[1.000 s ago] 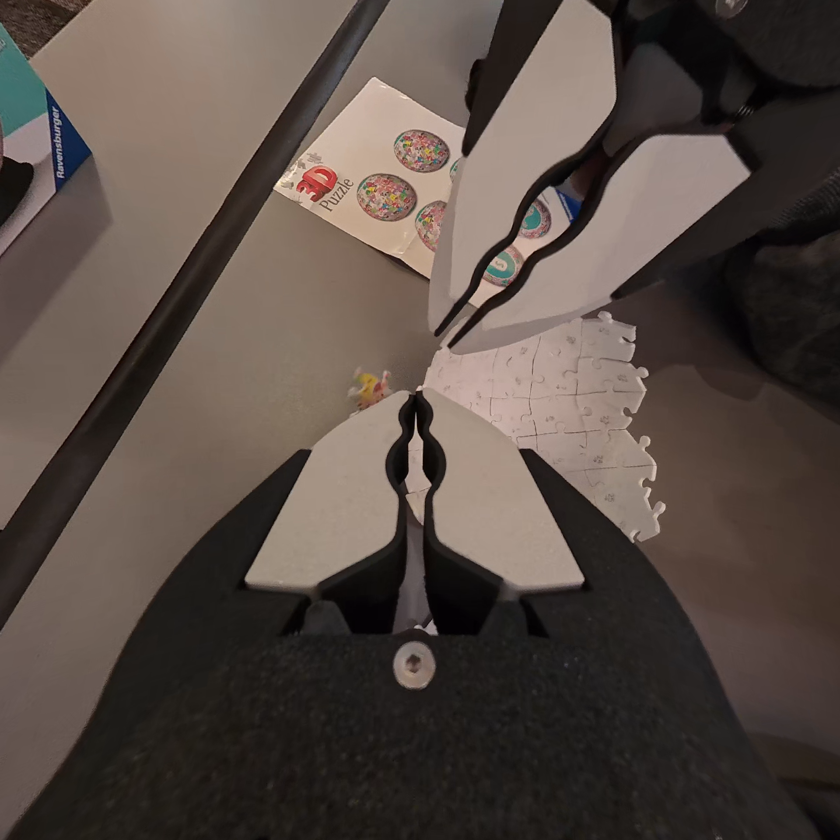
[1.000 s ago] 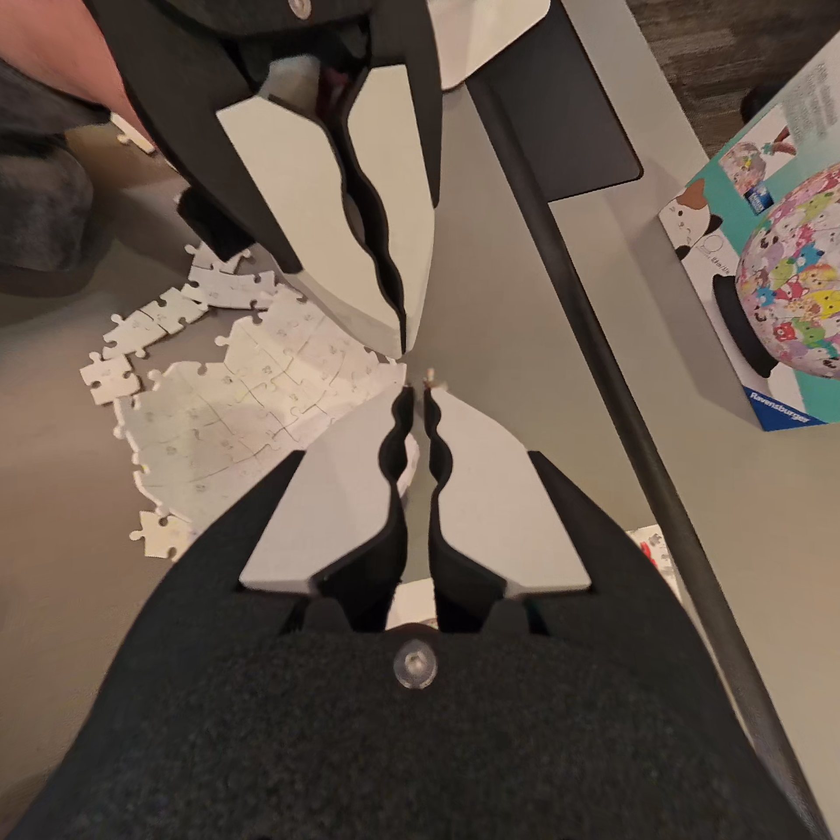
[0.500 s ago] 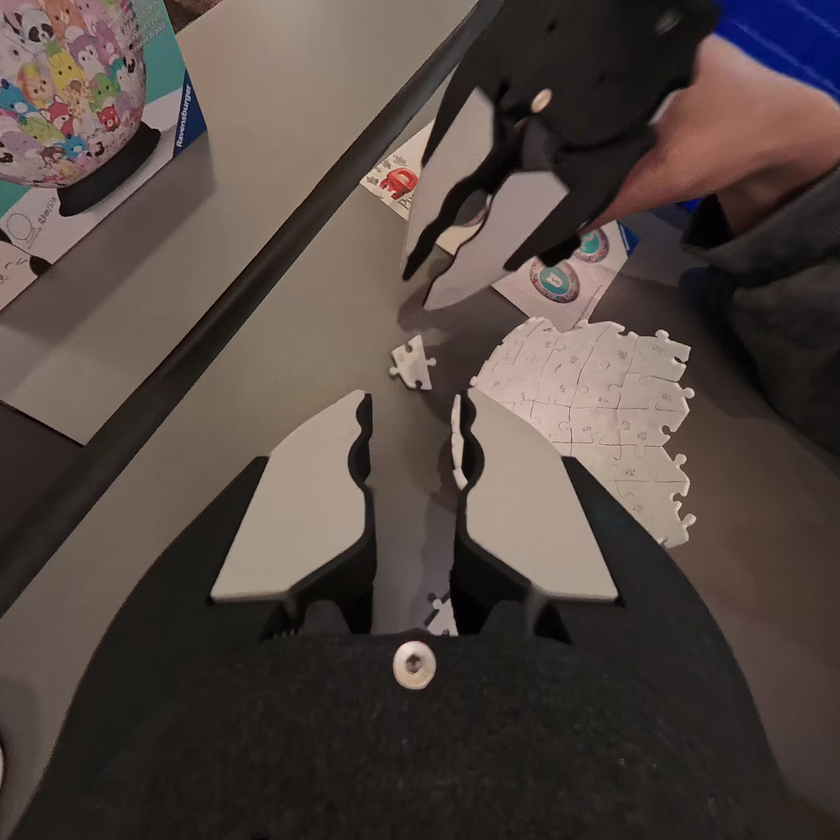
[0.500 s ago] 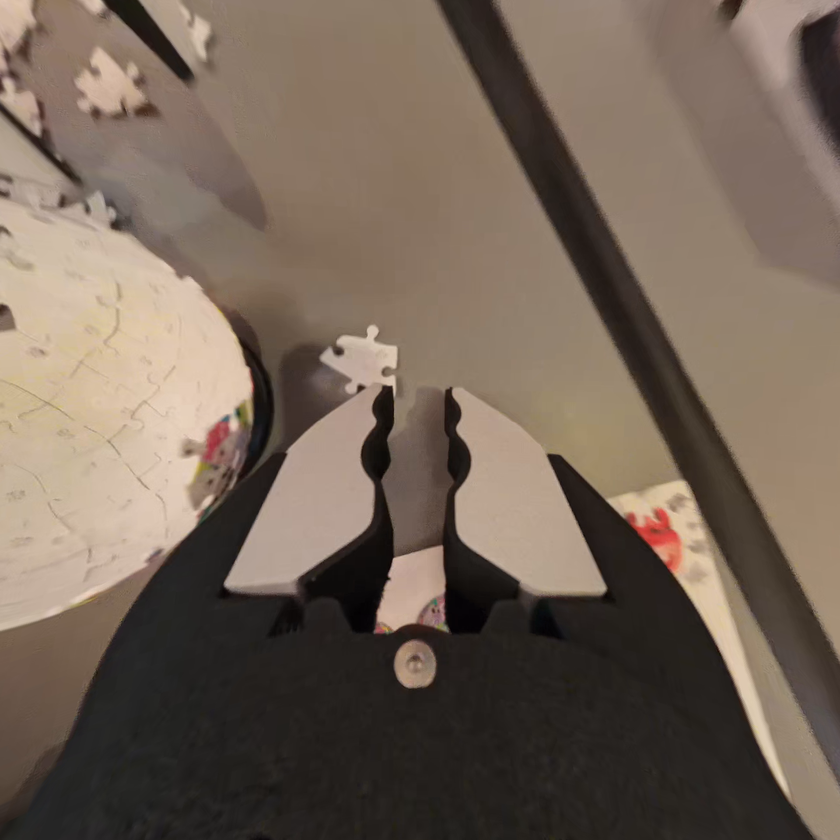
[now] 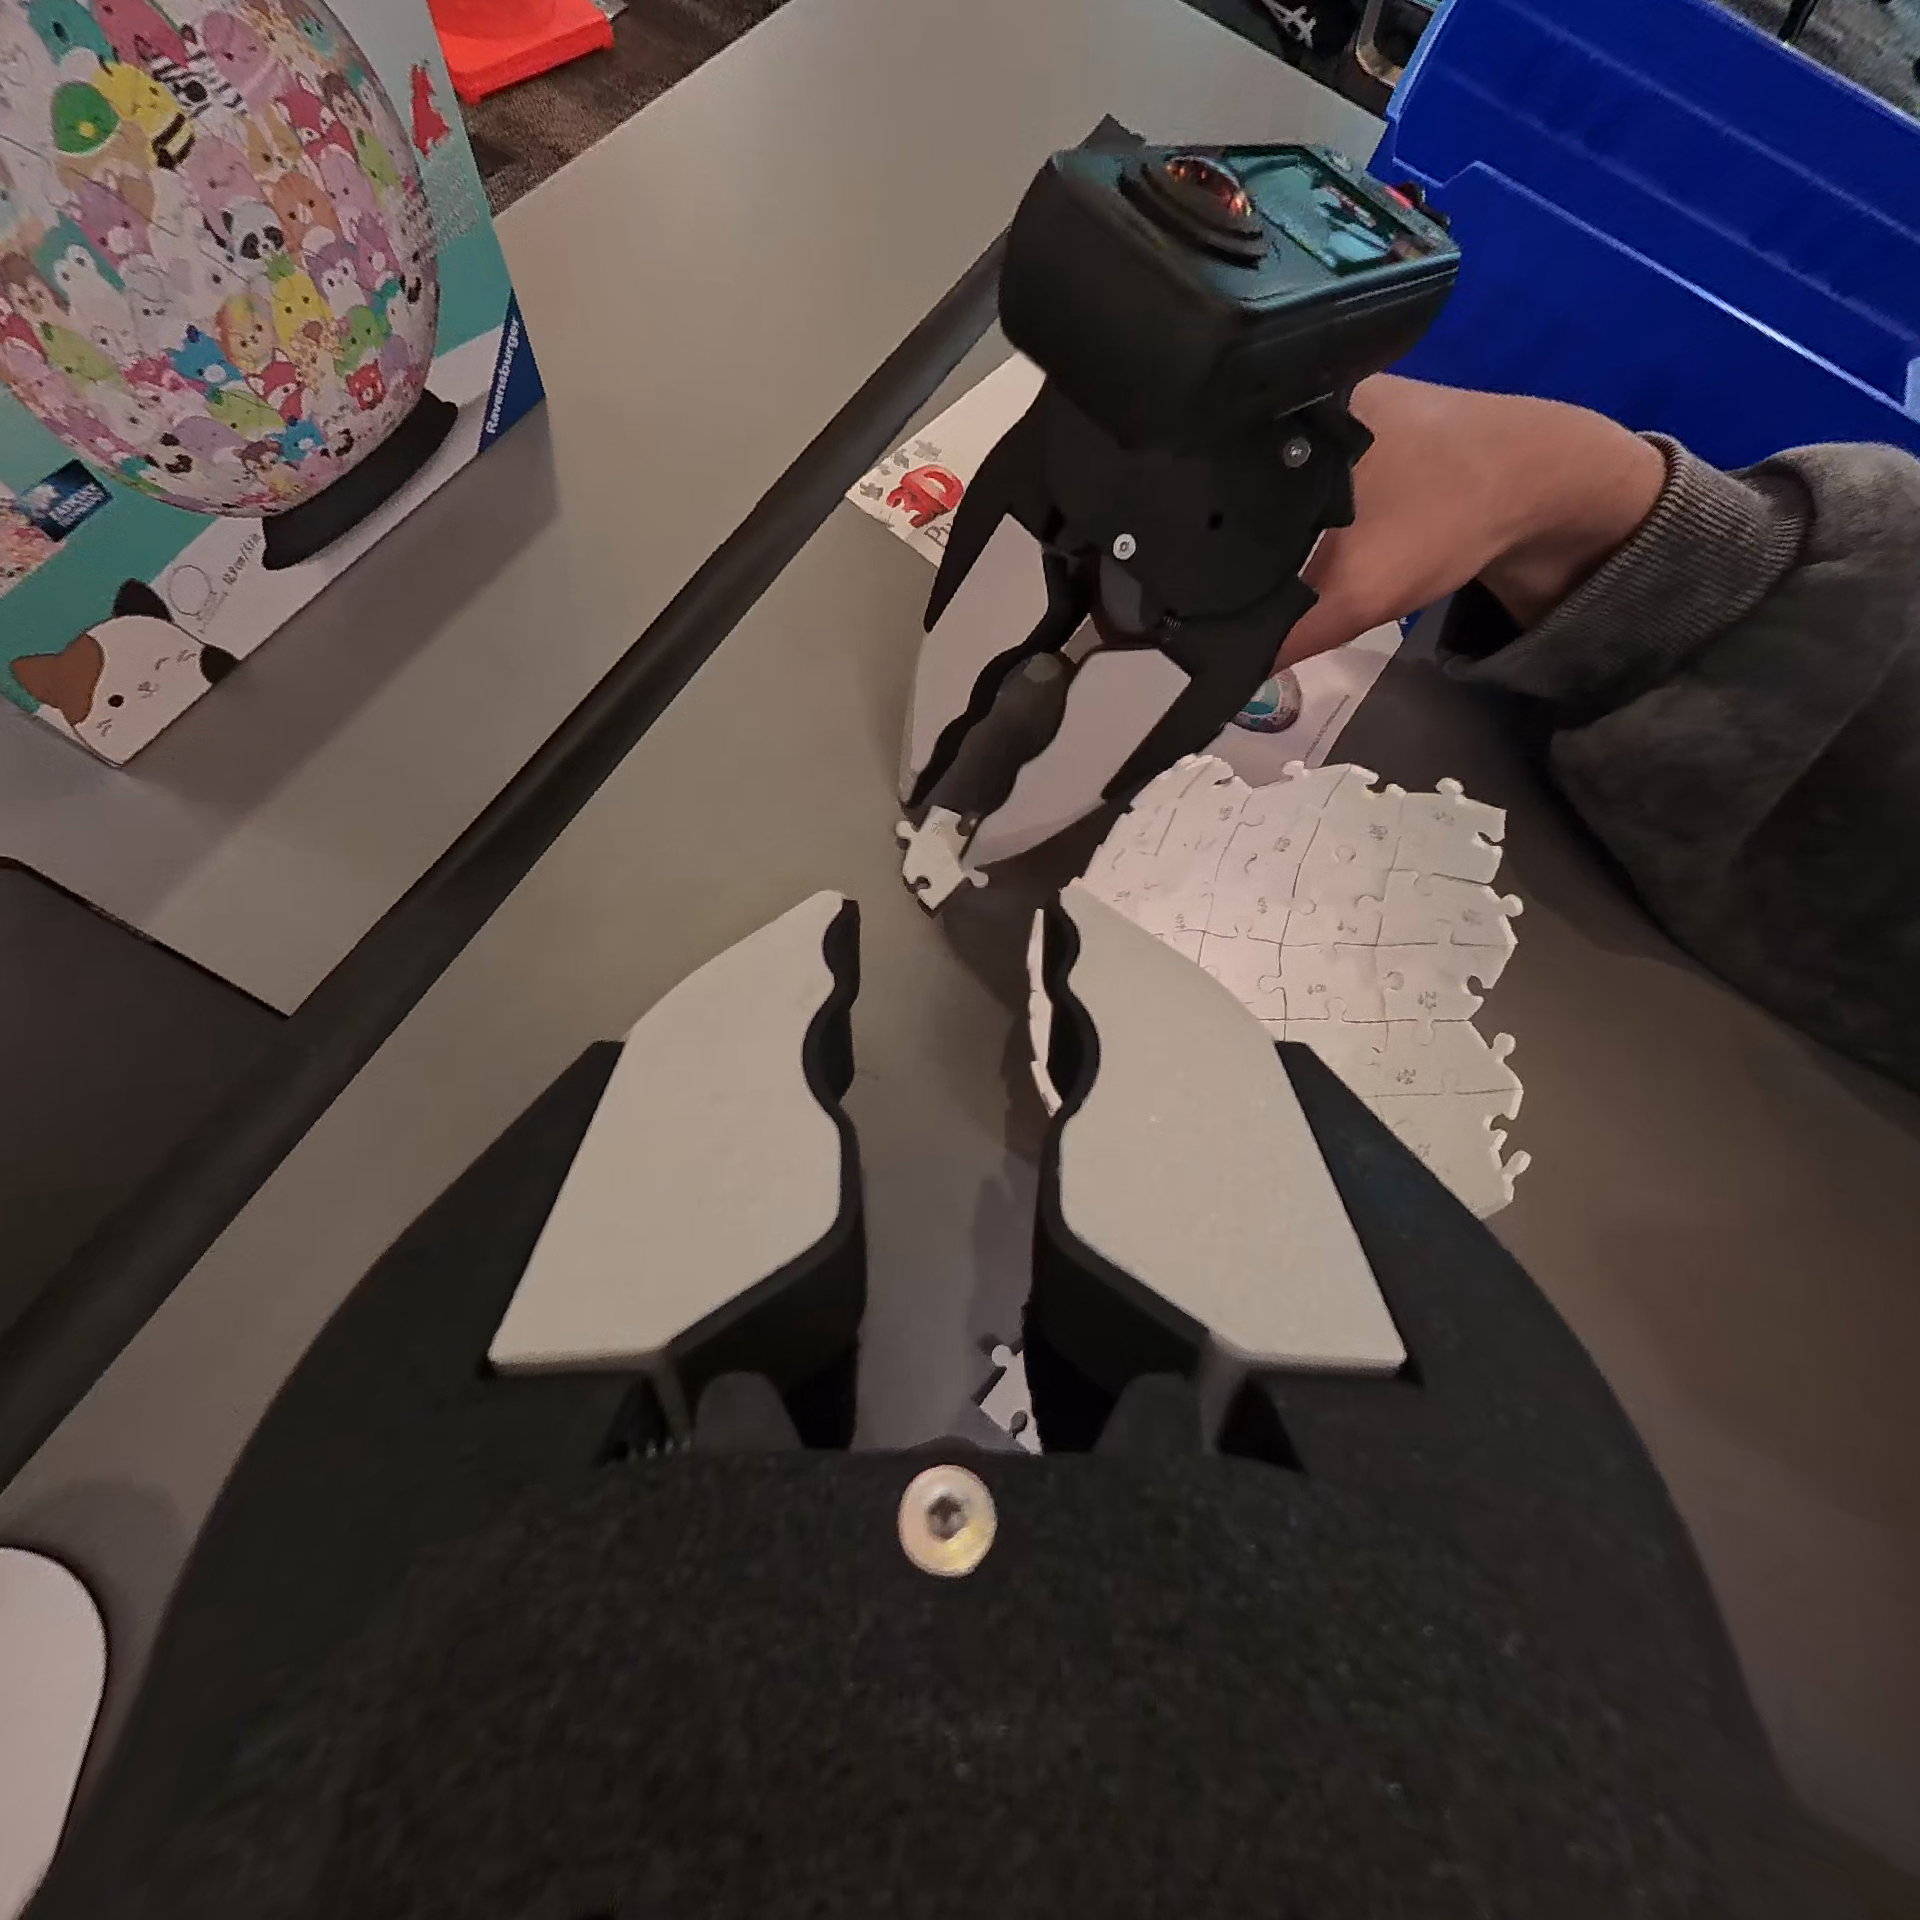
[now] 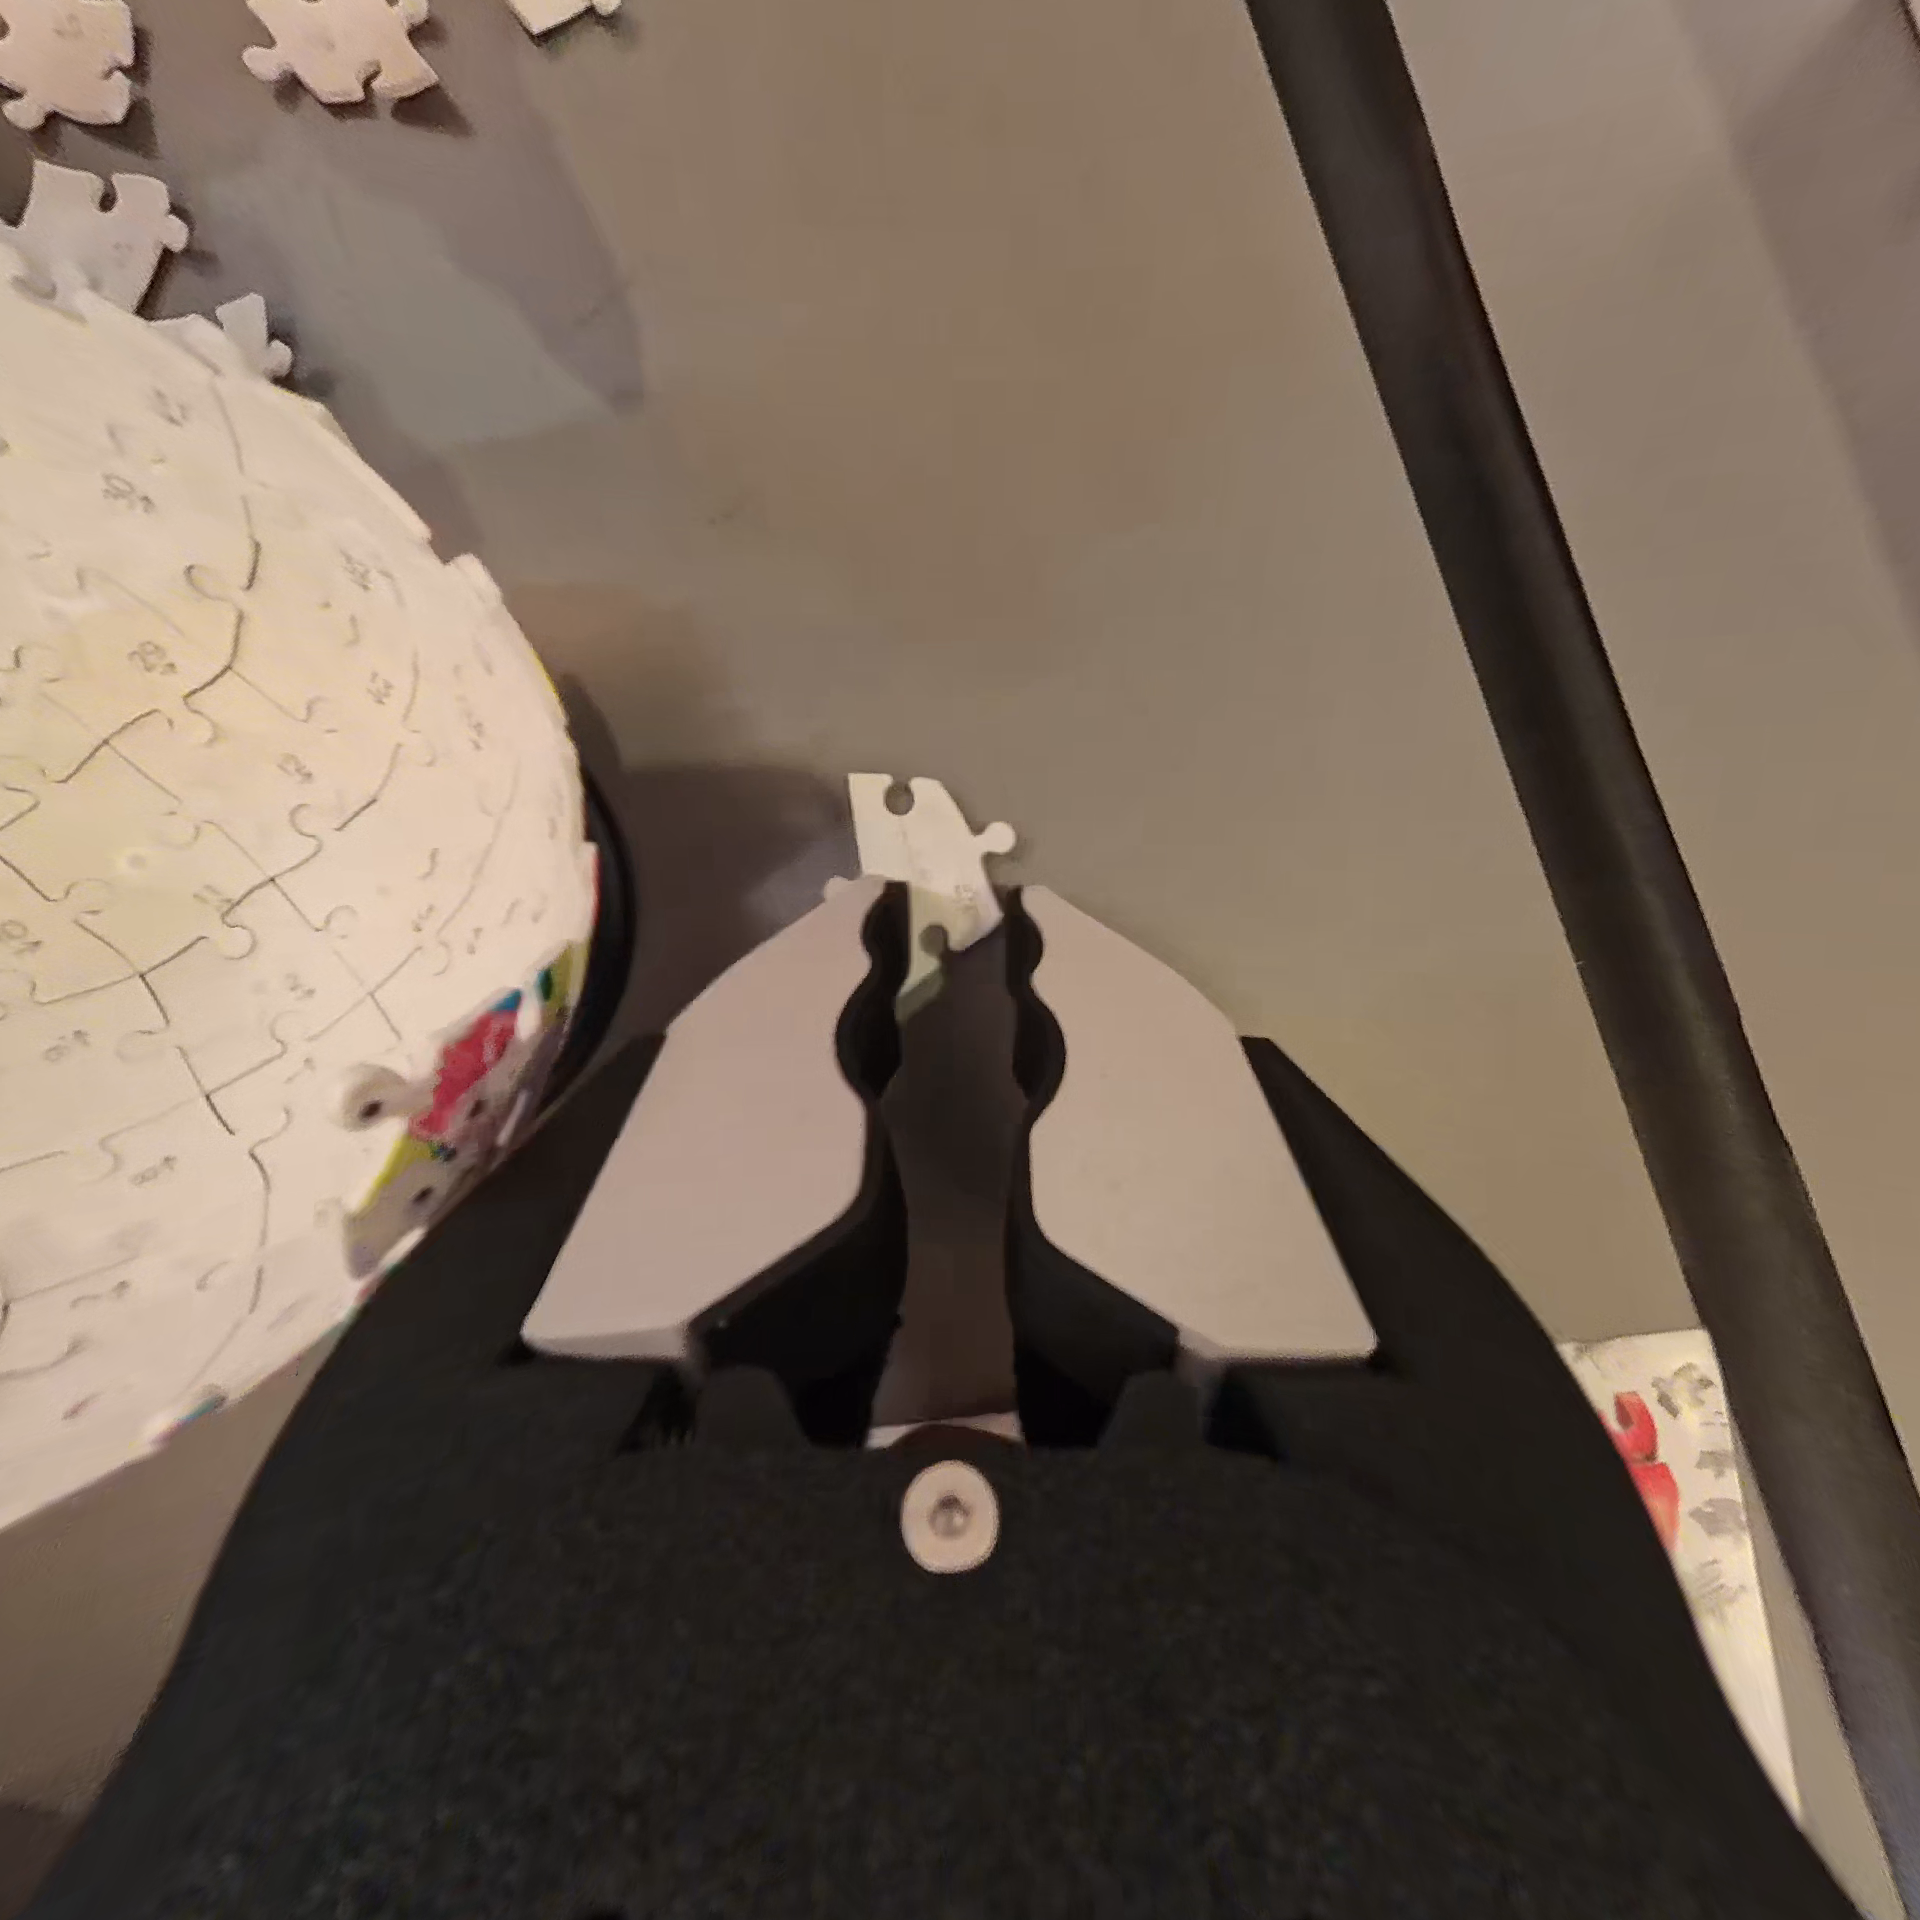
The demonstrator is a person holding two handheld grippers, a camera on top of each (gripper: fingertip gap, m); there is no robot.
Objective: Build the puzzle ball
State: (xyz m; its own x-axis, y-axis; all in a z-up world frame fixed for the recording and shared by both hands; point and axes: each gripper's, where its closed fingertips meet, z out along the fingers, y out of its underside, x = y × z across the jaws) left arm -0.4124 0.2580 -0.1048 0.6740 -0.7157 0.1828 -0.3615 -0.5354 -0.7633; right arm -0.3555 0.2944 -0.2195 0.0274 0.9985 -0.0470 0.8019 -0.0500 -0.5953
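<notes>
Pinching a loose puzzle piece (image 6: 928,862), right claw (image 6: 940,904) closes on it; left claw (image 5: 945,920) gapes

Grey desk (image 5: 675,260): puzzle box (image 5: 208,343) beyond the black seam; leaflet (image 5: 914,488), domed puzzle shell (image 5: 1351,935), loose pieces (image 6: 332,47) nearside.

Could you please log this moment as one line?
right tool: pinching loose puzzle piece beside half-built ball | left tool: open, empty | table: spare pieces lying
</notes>
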